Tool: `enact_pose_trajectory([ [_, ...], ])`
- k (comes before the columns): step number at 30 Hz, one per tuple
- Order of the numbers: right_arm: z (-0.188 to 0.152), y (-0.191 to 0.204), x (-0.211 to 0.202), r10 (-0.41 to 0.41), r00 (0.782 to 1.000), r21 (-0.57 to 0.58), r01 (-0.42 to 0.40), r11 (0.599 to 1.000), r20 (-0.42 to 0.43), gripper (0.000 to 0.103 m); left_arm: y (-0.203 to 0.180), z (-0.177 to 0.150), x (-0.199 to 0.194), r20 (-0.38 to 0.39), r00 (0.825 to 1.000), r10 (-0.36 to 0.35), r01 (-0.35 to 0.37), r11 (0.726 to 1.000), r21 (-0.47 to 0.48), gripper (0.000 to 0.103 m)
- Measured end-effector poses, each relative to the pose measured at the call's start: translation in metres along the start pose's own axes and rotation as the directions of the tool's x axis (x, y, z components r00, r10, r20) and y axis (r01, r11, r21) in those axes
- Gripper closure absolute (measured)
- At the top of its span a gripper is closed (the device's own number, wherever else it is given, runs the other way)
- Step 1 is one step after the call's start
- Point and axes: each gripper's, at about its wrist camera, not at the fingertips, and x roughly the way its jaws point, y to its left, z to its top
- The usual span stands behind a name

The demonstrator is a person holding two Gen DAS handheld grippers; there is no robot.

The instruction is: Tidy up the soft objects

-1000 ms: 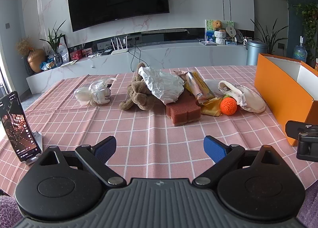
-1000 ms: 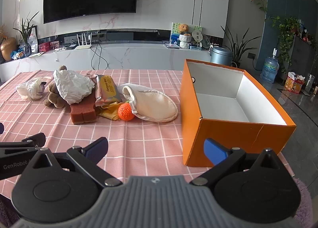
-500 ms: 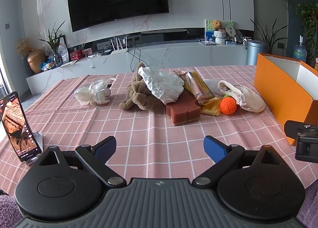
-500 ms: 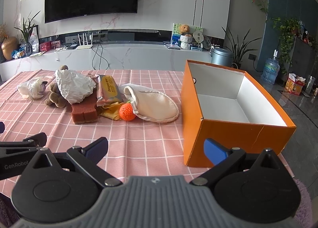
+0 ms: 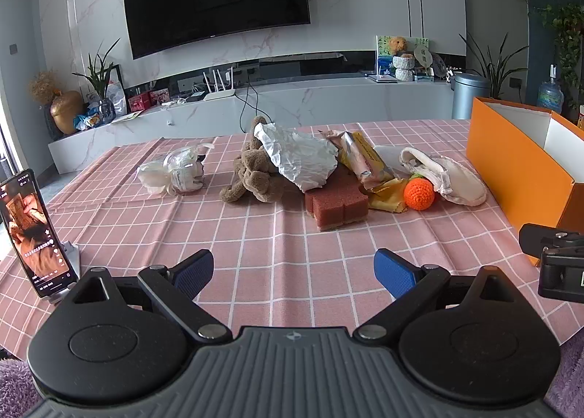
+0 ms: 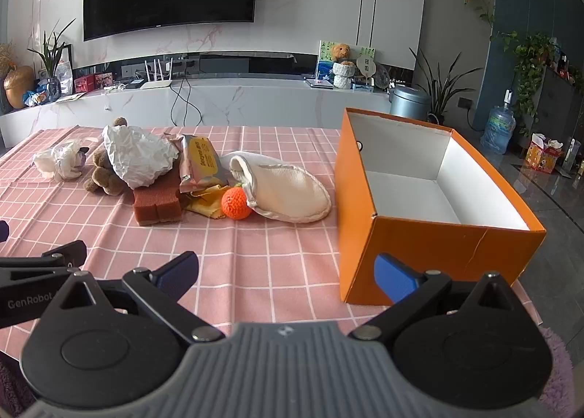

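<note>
phone (image 5: 34,232) propped at table's left edge. mid-table row, left to right: white bag (image 5: 175,171), brown plush (image 5: 255,177) under crumpled paper (image 5: 297,155), red sponge (image 5: 337,201), wipes pack (image 5: 361,159), orange ball (image 5: 419,193), cream mitt (image 5: 447,177). orange box (image 6: 430,213) at right edge, empty. left gripper (image 5: 294,270) and right gripper (image 6: 286,272) both wide, holding nothing, over near edge.

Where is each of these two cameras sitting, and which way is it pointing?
Left wrist view: rides on the left claw, low at the table's near edge, facing the pile around the brown plush; its own open blue fingers show.
Right wrist view: rides on the right claw, further right, facing the orange box; its open fingers show.
Shared: both see the orange knitted ball, the box, and part of the other claw.
</note>
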Motion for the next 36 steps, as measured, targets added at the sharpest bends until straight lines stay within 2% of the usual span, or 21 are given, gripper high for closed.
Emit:
enact_pose_trajectory([
  [19, -0.002, 0.0, 0.001, 0.004, 1.0, 0.0, -0.004, 1.0, -0.005, 0.002, 0.0, -0.001, 0.0, -0.008, 1.0, -0.003, 0.003, 1.0, 0.001, 0.0],
  [24, -0.004, 0.0, 0.005, 0.03, 1.0, 0.008, -0.03, 1.0, 0.004, 0.002, 0.001, -0.003, 0.003, -0.008, 1.0, -0.028, 0.028, 1.0, 0.008, 0.0],
  [25, -0.004, 0.0, 0.006, 0.037, 0.999, 0.005, -0.038, 0.999, 0.012, 0.002, 0.001, -0.003, 0.005, -0.007, 0.999, -0.032, 0.032, 0.999, 0.012, 0.001],
  [29, -0.002, 0.007, 0.011, 0.077, 0.996, -0.037, -0.075, 0.996, 0.047, 0.003, 0.005, -0.001, 0.011, 0.0, 0.999, -0.051, 0.051, 0.999, 0.012, 0.017],
  [31, 0.001, 0.011, 0.016, 0.109, 0.993, -0.06, -0.106, 0.993, 0.048, 0.009, 0.008, 0.001, 0.016, 0.004, 0.997, -0.071, 0.071, 0.997, -0.001, 0.02],
  [33, 0.007, 0.015, 0.025, 0.141, 0.99, -0.075, -0.139, 0.988, 0.026, 0.02, 0.012, 0.006, 0.022, 0.0, 0.996, -0.084, 0.084, 0.996, -0.019, 0.021],
  [36, 0.017, 0.022, 0.043, 0.161, 0.987, -0.097, -0.161, 0.982, -0.002, 0.031, 0.015, 0.015, 0.033, 0.002, 0.998, -0.069, 0.069, 0.997, -0.017, 0.024],
])
